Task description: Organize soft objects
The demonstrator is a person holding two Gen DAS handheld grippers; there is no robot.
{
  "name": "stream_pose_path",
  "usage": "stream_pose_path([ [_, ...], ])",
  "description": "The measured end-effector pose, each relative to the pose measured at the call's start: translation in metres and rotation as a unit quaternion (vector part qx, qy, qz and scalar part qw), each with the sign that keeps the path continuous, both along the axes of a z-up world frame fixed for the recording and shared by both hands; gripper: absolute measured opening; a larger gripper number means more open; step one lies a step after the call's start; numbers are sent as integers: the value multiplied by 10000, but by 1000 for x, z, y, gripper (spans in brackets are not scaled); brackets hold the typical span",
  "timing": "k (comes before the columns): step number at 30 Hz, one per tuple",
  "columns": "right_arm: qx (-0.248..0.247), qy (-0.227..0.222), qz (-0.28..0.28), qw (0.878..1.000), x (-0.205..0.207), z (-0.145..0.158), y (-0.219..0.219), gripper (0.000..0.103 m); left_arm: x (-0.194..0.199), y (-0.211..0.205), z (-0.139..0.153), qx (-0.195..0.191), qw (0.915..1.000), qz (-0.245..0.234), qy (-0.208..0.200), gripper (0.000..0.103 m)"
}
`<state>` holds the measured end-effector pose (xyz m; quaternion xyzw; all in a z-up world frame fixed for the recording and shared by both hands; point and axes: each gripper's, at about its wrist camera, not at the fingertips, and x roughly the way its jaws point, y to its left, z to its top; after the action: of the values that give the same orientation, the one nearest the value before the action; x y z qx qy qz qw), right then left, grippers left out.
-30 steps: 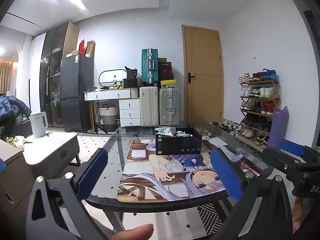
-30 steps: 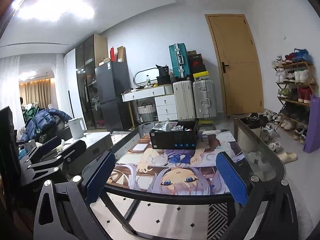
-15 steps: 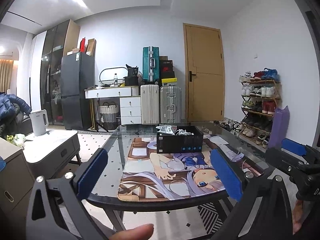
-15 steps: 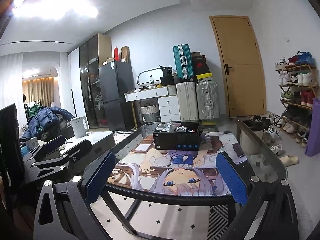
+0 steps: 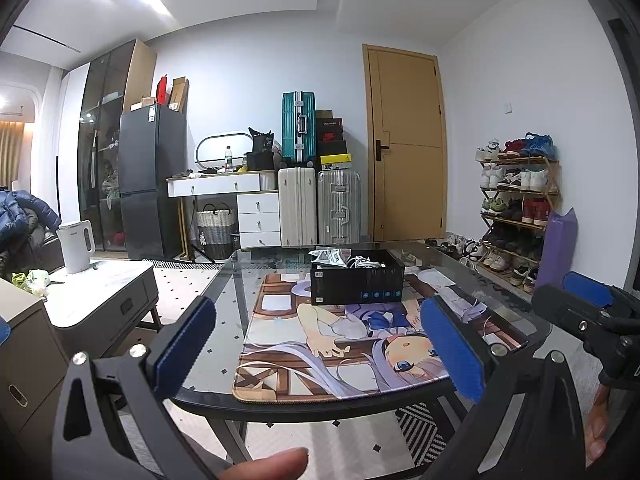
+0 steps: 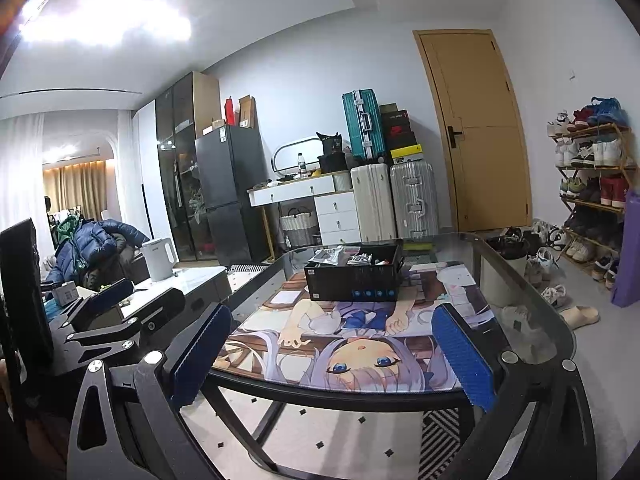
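A black open box (image 5: 356, 282) (image 6: 354, 276) holding white cables and packets stands on a printed anime mat (image 5: 344, 344) (image 6: 348, 340) atop a glass table (image 5: 236, 280) (image 6: 516, 292). My left gripper (image 5: 320, 340) hovers before the table's near edge, open, nothing between its blue pads. My right gripper (image 6: 334, 352) is likewise open and empty, short of the table edge. The right gripper shows at the right in the left wrist view, and the left gripper at the left in the right wrist view.
A low cabinet (image 5: 100, 300) with a white kettle (image 5: 76, 246) stands left of the table. Suitcases (image 5: 318, 206), white drawers (image 5: 258, 218) and a door (image 5: 406, 144) line the far wall. A shoe rack (image 5: 516, 204) fills the right side; slippers (image 6: 580, 314) lie on the floor.
Both views have tilted slightly upward, so the table and box sit a little lower in the frames. Both grippers stay open and empty.
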<state>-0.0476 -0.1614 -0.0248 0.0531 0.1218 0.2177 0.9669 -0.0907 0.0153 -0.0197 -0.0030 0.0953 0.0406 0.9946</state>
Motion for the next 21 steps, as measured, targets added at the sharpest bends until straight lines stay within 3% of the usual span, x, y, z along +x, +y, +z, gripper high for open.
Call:
stream_pose_path([
  [21,-50,69,46,10000,-1,-3,3,102,3,7,2,-91,9999,-22,98,103],
])
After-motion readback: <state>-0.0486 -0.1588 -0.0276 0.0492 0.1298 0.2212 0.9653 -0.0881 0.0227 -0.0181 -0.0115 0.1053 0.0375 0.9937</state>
